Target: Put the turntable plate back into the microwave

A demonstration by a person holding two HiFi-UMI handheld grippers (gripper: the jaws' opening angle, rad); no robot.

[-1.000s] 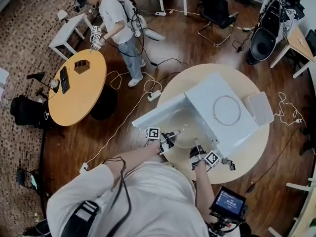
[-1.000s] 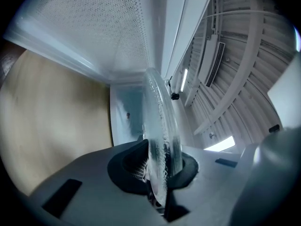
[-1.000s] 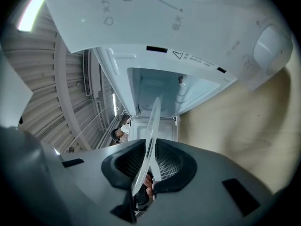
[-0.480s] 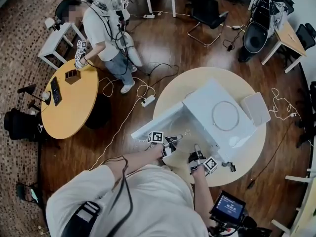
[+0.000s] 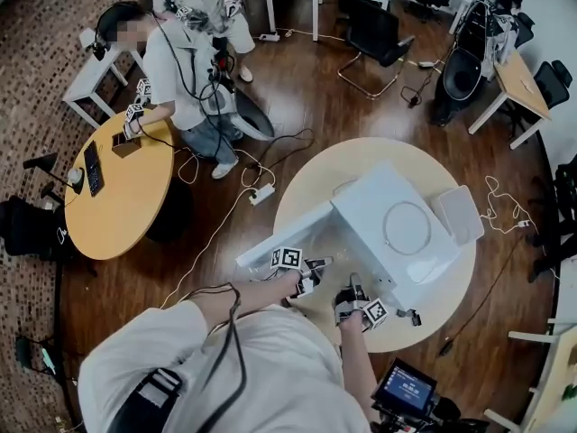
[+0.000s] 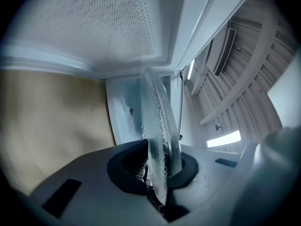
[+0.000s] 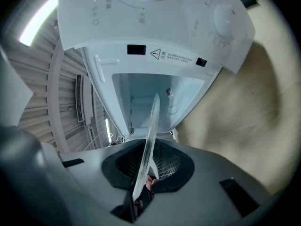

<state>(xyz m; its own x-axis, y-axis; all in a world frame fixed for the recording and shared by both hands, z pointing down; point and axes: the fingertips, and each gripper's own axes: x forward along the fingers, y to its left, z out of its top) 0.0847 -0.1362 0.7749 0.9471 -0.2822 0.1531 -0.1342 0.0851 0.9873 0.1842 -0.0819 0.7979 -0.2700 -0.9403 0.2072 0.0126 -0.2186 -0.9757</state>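
Both forearms reach forward from the body with the two tools pointing nearly level at the one microwave (image 5: 397, 233), which sits on the round desk (image 5: 455, 287) at 1 o'clock from the hands, its single door (image 5: 279, 234) swung open. The left tool (image 6: 160, 173) is clamped on the edge of the one glass plate (image 6: 159, 121) at the plate's 9 o'clock side. The right tool (image 7: 143, 173) is clamped on the 4 o'clock side, so the plate hangs between them at the mouth of the cavity (image 7: 141, 100).
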